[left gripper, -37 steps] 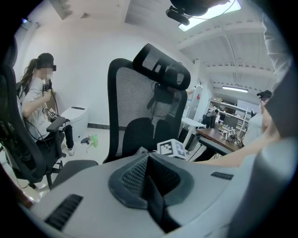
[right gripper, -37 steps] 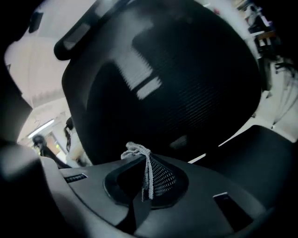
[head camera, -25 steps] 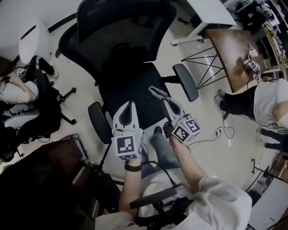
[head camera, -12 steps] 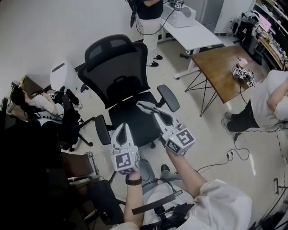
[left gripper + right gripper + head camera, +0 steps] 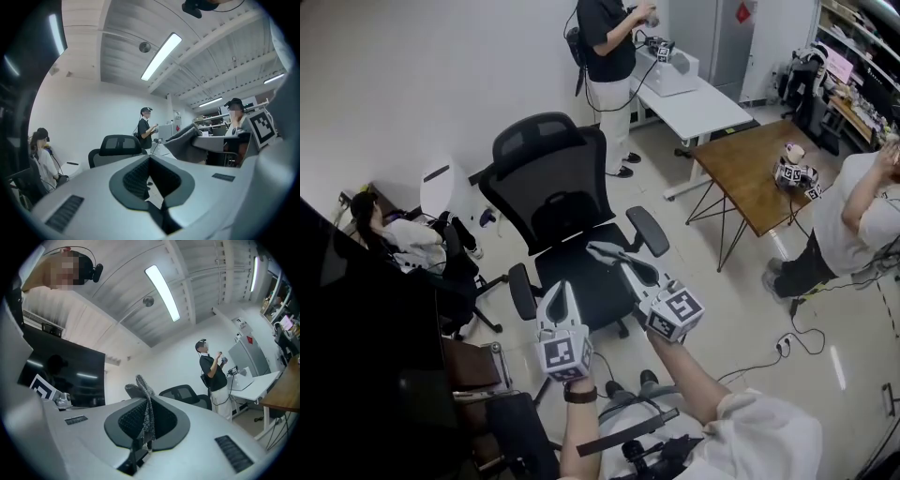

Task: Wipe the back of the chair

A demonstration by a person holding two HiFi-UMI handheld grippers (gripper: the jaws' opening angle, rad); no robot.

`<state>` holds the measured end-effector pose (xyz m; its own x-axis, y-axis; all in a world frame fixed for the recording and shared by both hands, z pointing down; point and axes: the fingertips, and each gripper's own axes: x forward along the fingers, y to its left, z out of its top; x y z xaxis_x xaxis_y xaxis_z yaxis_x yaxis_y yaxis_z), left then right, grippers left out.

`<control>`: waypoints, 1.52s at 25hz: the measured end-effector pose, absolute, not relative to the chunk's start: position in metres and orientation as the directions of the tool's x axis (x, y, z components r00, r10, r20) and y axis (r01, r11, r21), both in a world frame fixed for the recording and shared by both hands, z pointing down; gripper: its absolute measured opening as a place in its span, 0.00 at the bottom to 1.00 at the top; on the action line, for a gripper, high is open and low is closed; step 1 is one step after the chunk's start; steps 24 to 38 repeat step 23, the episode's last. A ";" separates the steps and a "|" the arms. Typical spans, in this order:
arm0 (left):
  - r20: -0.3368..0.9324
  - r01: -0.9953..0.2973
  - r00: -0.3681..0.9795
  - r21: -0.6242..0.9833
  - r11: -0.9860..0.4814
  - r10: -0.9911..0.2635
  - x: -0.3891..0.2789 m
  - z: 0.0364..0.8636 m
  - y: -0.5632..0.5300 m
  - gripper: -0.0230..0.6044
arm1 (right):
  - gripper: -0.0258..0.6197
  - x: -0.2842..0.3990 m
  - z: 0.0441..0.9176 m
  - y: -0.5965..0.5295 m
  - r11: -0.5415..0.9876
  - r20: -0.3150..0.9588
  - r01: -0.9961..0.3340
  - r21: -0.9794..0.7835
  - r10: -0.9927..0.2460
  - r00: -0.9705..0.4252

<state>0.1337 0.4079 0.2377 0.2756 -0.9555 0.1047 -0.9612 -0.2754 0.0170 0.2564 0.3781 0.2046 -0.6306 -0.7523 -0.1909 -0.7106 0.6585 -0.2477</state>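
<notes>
a pale floor (image 5: 741,300) fills most of the head view. a black office chair (image 5: 548,187) stands in the middle of it with its seat turned toward the person who holds the grippers. its mesh back rises on the far side of the seat, with an armrest on each side.

behind the chair and to the right are a white desk (image 5: 698,98) and a wooden table (image 5: 745,169). some marker cubes (image 5: 794,172) sit on the wooden table. a standing person (image 5: 607,47) in a dark top is at the far end of the white desk, just behind the chair. another person (image 5: 398,236) sits low at the left, next to a second dark chair (image 5: 455,272). a third person (image 5: 853,220) is at the right edge, near the wooden table.

both grippers are held over the front of the seat, well short of the chair back. the seat lies between them and the back. the left gripper (image 5: 562,289) points toward the back with its fingers pressed together, and nothing is between them. the right gripper (image 5: 598,249) angles in from the right, and its tips are over the seat. its fingers are clamped on a grey cloth (image 5: 147,413), a thin fold of which stands up past the tips. the cloth is clear of the chair.
</notes>
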 end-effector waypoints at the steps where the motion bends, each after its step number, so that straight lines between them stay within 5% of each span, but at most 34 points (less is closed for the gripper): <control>1: 0.104 -0.962 0.273 0.010 -0.274 -0.956 0.135 0.225 0.407 0.06 | 0.07 0.257 0.194 0.379 0.660 -0.198 -0.707 -0.252 -0.751 -0.630; 11: 0.051 -0.953 0.301 -0.019 -0.302 -0.952 0.129 0.158 0.406 0.06 | 0.07 0.247 0.142 0.391 0.670 -0.216 -0.705 -0.232 -0.742 -0.634; 21: -0.028 -0.953 0.303 -0.014 -0.302 -0.953 0.036 0.184 0.529 0.06 | 0.07 0.150 0.164 0.514 0.696 -0.233 -0.701 -0.152 -0.715 -0.659; 38: -0.027 -0.950 0.312 -0.004 -0.312 -0.950 0.029 0.194 0.551 0.06 | 0.07 0.143 0.171 0.536 0.686 -0.223 -0.712 -0.147 -0.724 -0.652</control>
